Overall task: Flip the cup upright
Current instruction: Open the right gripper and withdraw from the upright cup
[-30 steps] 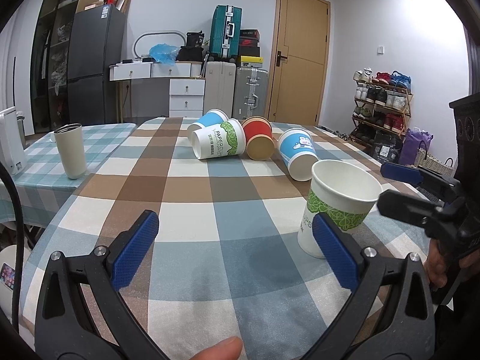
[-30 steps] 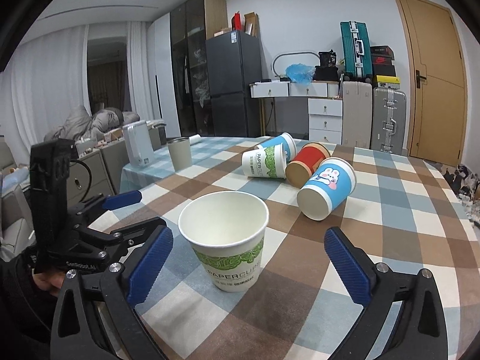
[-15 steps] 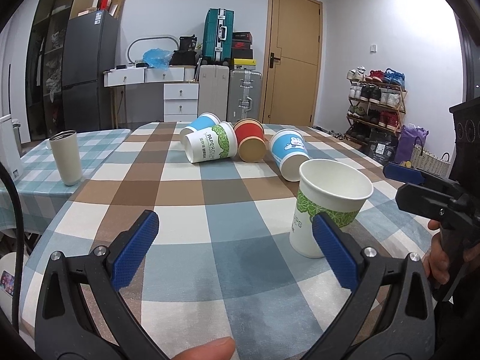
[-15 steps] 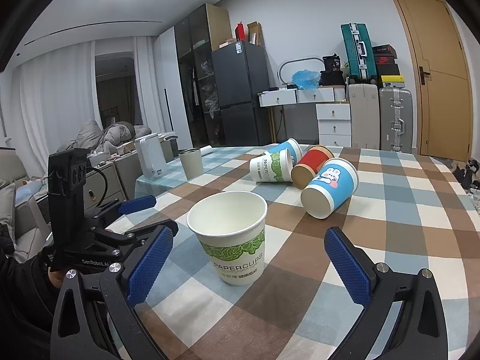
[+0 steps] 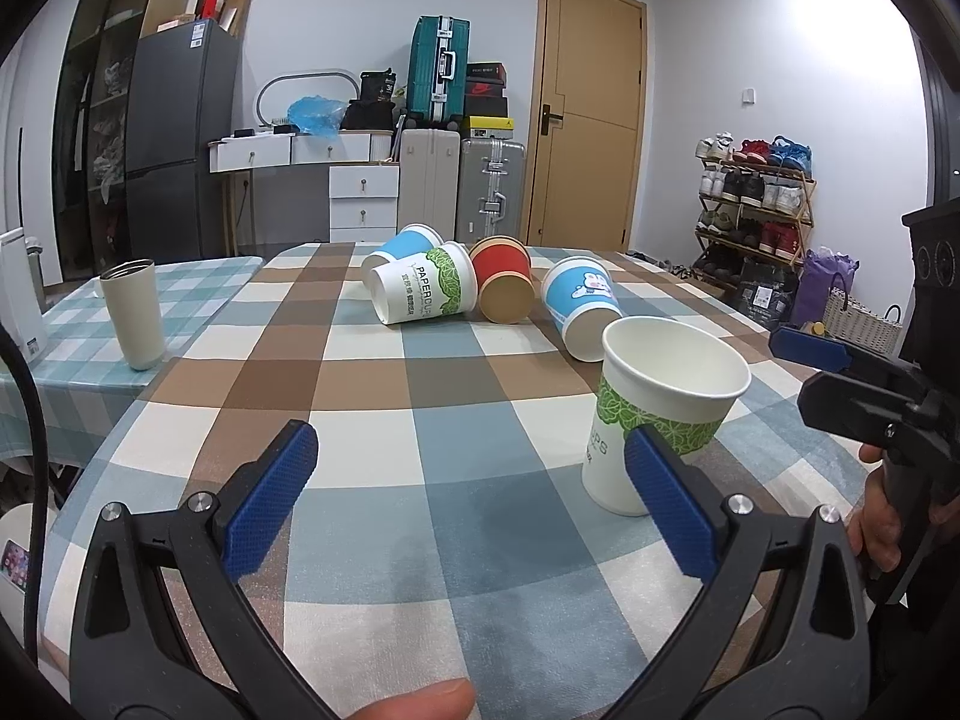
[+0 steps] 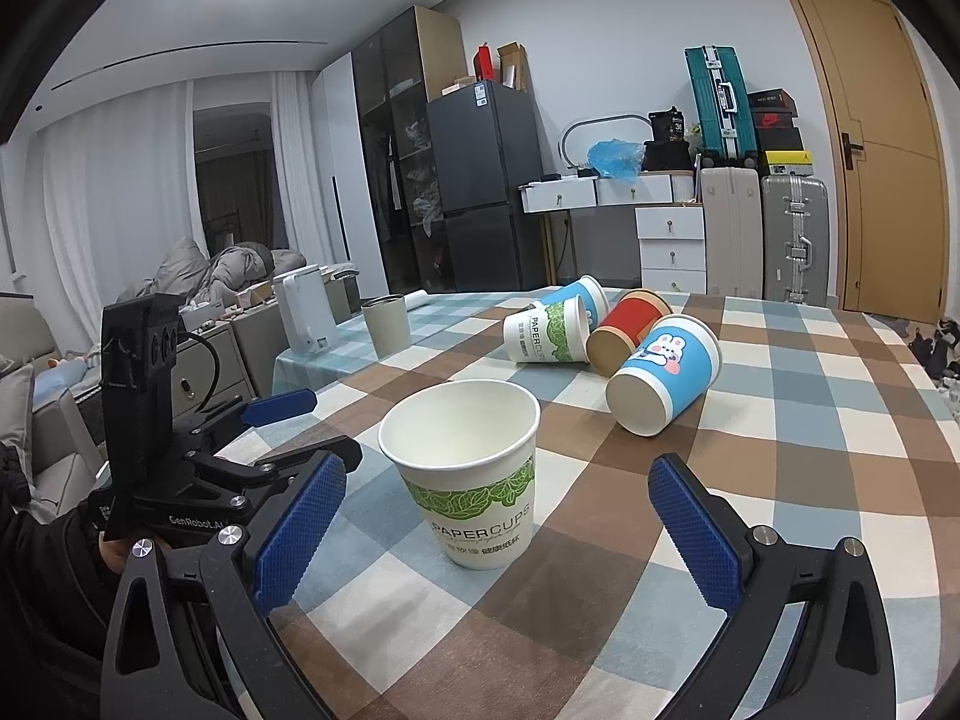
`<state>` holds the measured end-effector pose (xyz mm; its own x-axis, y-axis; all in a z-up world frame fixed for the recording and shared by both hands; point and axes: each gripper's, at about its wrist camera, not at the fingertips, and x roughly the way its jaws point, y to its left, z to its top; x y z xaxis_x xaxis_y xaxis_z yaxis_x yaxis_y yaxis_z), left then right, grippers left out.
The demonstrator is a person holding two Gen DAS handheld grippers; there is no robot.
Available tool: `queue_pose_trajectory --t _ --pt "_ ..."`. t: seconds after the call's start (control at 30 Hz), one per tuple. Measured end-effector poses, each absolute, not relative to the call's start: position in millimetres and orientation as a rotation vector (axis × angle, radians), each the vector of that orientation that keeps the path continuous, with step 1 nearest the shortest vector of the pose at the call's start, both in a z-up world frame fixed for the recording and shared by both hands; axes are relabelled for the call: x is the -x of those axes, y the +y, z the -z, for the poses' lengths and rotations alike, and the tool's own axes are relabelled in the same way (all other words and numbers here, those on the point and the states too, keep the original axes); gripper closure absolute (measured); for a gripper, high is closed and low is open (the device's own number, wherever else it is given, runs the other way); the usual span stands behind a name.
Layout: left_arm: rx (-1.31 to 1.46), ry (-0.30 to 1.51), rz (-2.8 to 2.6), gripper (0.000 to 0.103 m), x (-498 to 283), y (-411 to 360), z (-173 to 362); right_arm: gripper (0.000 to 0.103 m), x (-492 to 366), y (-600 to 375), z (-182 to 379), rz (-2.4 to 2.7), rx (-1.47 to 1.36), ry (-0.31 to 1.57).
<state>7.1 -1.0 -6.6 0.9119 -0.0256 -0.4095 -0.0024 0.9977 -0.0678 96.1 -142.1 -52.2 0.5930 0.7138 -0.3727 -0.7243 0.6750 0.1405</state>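
A white paper cup with a green leaf band (image 5: 660, 414) (image 6: 468, 468) stands upright on the checked tablecloth. Behind it several cups lie on their sides: a blue rabbit cup (image 5: 585, 306) (image 6: 666, 375), a red cup (image 5: 501, 285) (image 6: 627, 324), a white green-leaf cup (image 5: 420, 291) (image 6: 543, 333) and a blue cup (image 5: 396, 243) (image 6: 579, 294). My left gripper (image 5: 474, 504) is open and empty, left of the upright cup. My right gripper (image 6: 495, 531) is open and empty, just in front of that cup.
A beige tumbler (image 5: 133, 312) (image 6: 387, 327) stands on the adjoining green-checked table (image 5: 66, 354). A white appliance (image 6: 303, 312) stands beyond it. The table's left edge (image 5: 90, 462) lies near my left gripper. Suitcases, drawers and a shoe rack stand against the walls.
Both grippers have drawn back and risen slightly from the upright cup, which stays standing. Both stay open.
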Motion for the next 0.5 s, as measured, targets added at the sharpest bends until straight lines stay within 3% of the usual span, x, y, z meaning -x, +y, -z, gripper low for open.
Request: queue_pose_trajectory --t 0.5 --pt "0.068 0.422 0.013 0.001 -5.2 1.0 6.5 0.0 -96.5 -140.1 52.8 -0.834 0.031 0.428"
